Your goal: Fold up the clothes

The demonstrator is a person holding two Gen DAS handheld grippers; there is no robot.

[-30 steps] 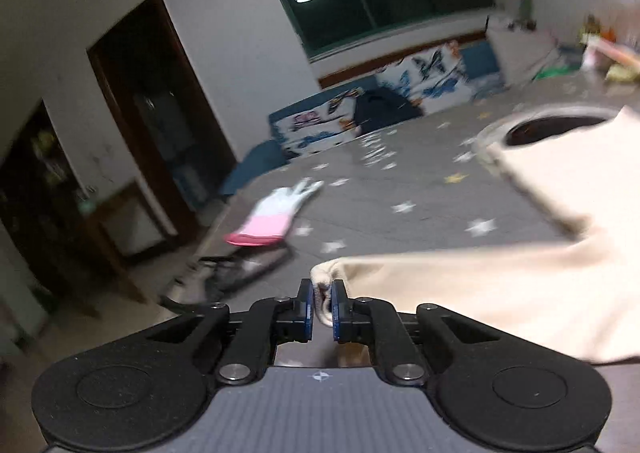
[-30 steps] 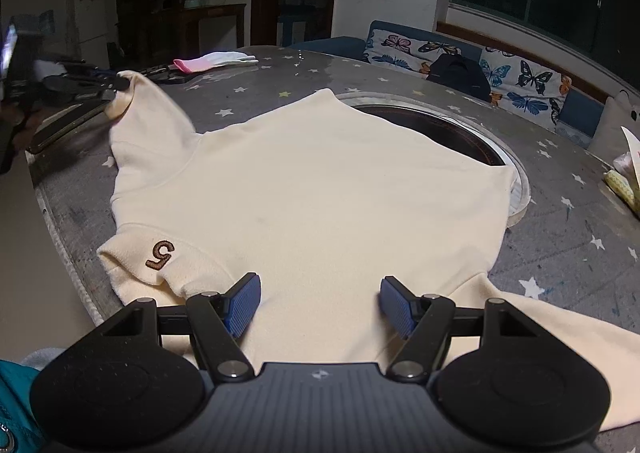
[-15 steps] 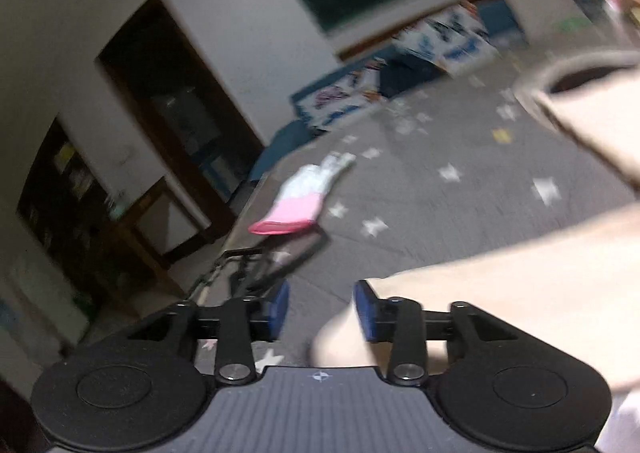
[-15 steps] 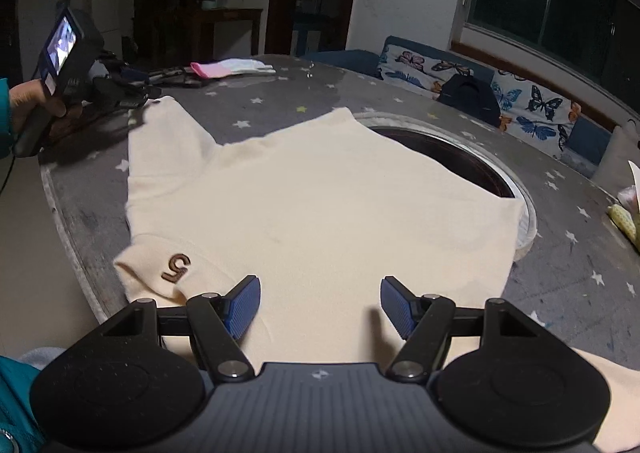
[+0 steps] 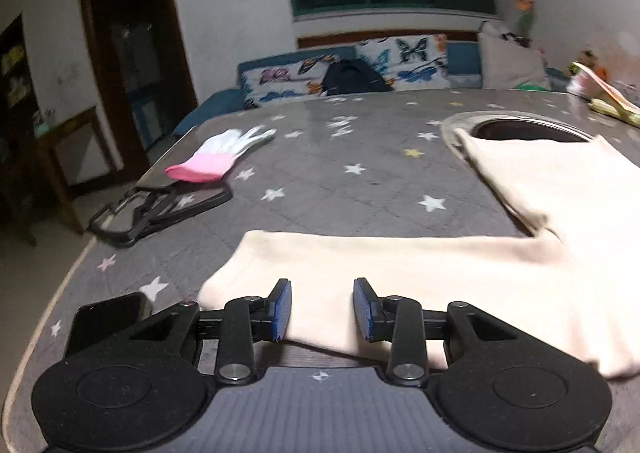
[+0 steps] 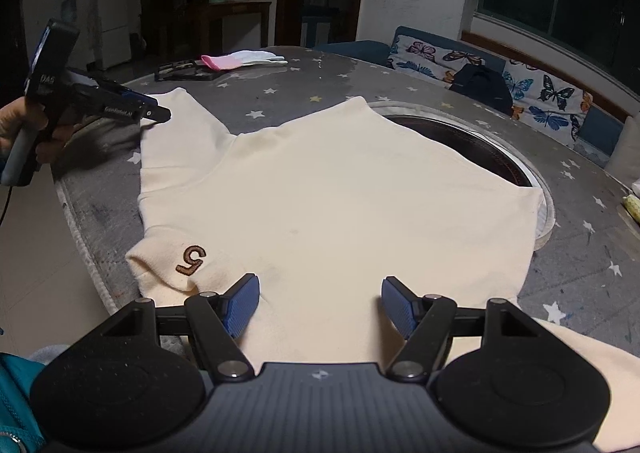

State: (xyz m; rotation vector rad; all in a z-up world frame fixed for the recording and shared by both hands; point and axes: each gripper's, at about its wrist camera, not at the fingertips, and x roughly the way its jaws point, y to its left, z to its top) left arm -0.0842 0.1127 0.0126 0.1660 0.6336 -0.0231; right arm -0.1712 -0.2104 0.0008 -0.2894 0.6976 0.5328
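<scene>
- Sweater point(image 6: 328, 189), cream, lies spread flat on the round grey star-printed table point(image 6: 580, 253); its far hem overlaps the dark round opening point(image 6: 472, 141) in the table's middle, hiding part of the rim.
- Its left sleeve point(image 5: 400, 273) stretches toward the table's left edge; its cuff end lies flat on the cloth just ahead of the left gripper point(image 5: 322, 309).
- Left gripper: jaws are closing, with the cuff's near edge below and between the blue pads point(image 5: 282, 309), which do not press it; the sleeve lies released. The gripper body hides the sleeve's nearest edge.
- In the right wrist view the left gripper point(image 6: 154, 113) shows at the table's left edge, held by a hand point(image 6: 16, 133) partly cut off by the frame.
- Right gripper point(image 6: 320, 305): jaws spread wide over the sweater's near part, gripping nothing; whether the pads touch the fabric cannot be told.
- A brown embroidered mark point(image 6: 192, 259) sits on the folded near-left part of the sweater.
- The right sleeve runs out of frame at the lower right.
- A pink-cuffed white glove point(image 5: 218, 157) lies near the far-left edge, beside a dark flat object point(image 5: 160, 209) that is hard to identify.
- A dark phone-like slab point(image 5: 108, 317) is half hidden behind the left gripper.
</scene>
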